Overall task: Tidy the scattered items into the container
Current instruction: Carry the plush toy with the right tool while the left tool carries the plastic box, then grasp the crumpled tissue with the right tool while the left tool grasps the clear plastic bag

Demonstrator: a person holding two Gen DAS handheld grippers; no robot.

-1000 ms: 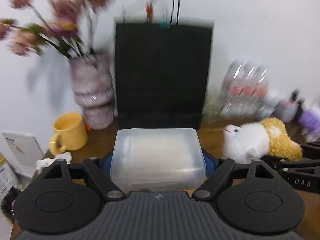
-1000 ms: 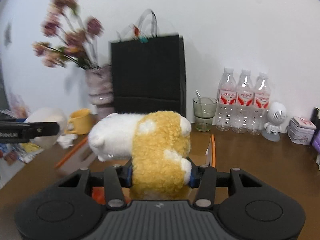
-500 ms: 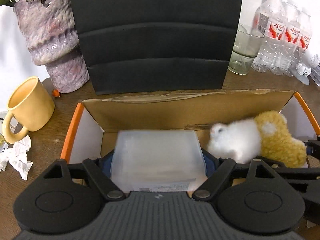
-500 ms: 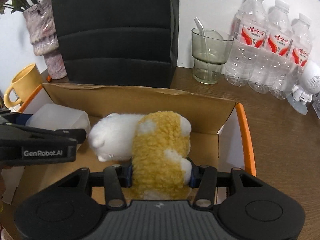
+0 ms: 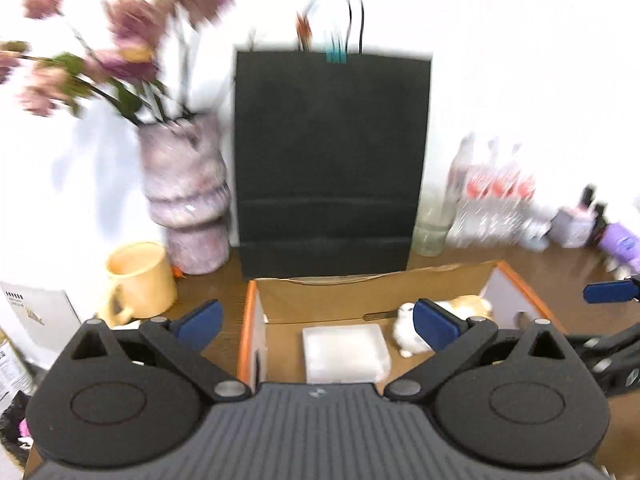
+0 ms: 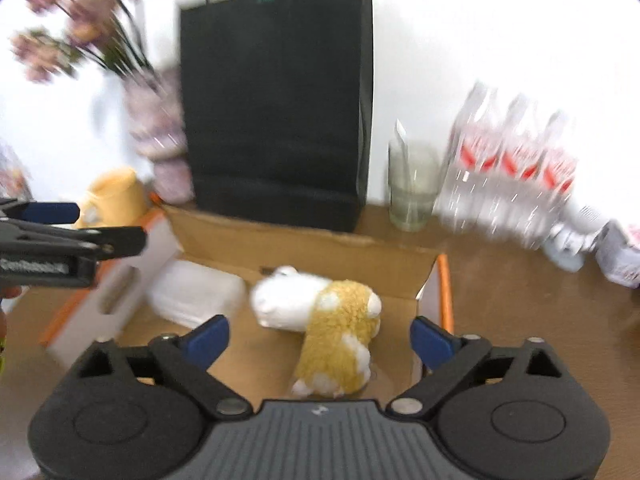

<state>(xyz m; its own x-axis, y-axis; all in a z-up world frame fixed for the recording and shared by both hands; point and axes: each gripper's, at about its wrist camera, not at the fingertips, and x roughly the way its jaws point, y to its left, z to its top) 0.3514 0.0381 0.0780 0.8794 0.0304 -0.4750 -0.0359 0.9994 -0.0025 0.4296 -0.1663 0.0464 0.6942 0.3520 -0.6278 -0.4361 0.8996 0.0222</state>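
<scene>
Brown wooden desk point(image 6: 520, 300) against a white wall. Left gripper point(image 5: 316, 322) and right gripper point(image 6: 320, 338) both hung spread wide, holding nothing, above the cardboard box point(image 5: 360, 292). Inside it lay the translucent plastic case point(image 5: 346, 354) beside the plush toy point(image 6: 328, 312). Beyond stood the black paper bag point(image 5: 332, 160); water bottles point(image 6: 516, 172) blurred.
</scene>
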